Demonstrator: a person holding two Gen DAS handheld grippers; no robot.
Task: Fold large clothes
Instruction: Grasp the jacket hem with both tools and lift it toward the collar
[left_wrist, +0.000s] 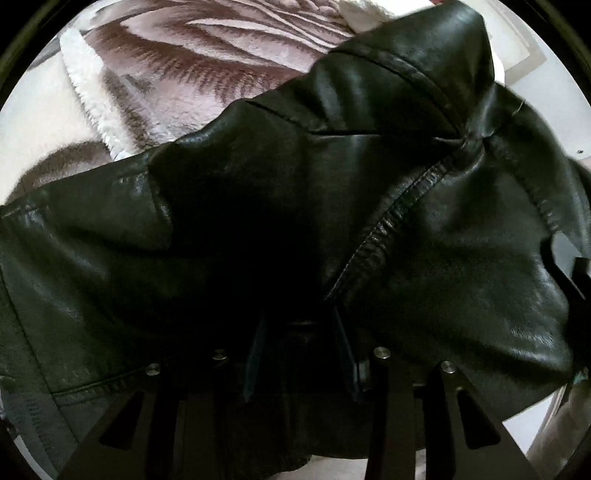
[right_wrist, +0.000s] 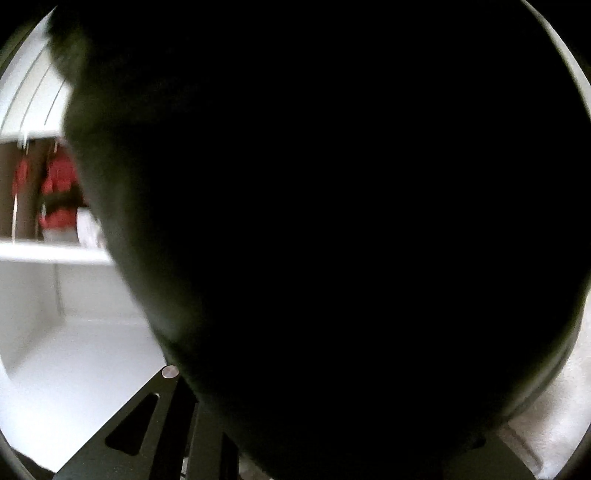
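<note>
Left hand-held gripper (left_wrist: 301, 354): the two fingers (left_wrist: 255, 354) stand close together with a fold of black leather jacket (left_wrist: 369, 206) pinched between them; teal pads show on the inner faces. The jaws are closed down on the material, not wide. Jacket fills most of the left wrist view, draped over and around the fingers, glossy and creased. A stitched, gathered seam (left_wrist: 391, 221) runs diagonally from the fingers up toward the right. A flap or collar part (left_wrist: 417, 62) rises to the upper right. A stitched hem edge (left_wrist: 92, 387) is visible at lower left.

Behind the jacket, upper left: plush blanket (left_wrist: 192, 70) with a brown and pale leaf-like pattern, and a white fleecy edge (left_wrist: 88, 92) folded along it. The jacket lies over or hangs just above this blanket; contact cannot be told.

Right hand-held gripper (right_wrist: 306, 435): only the left linkage with one rivet (right_wrist: 170, 372) is visible at the bottom. The fingertips are fully hidden by a dark mass (right_wrist: 332, 221), apparently the same jacket, pressed close against the lens. Opening and hold cannot be told from this view.

Right wrist view, left margin, blurred: white shelf (right_wrist: 48, 253) with red items (right_wrist: 59, 184) above it, white surface (right_wrist: 74, 369) below. Pale textured fabric (right_wrist: 561, 424) at lower right.
</note>
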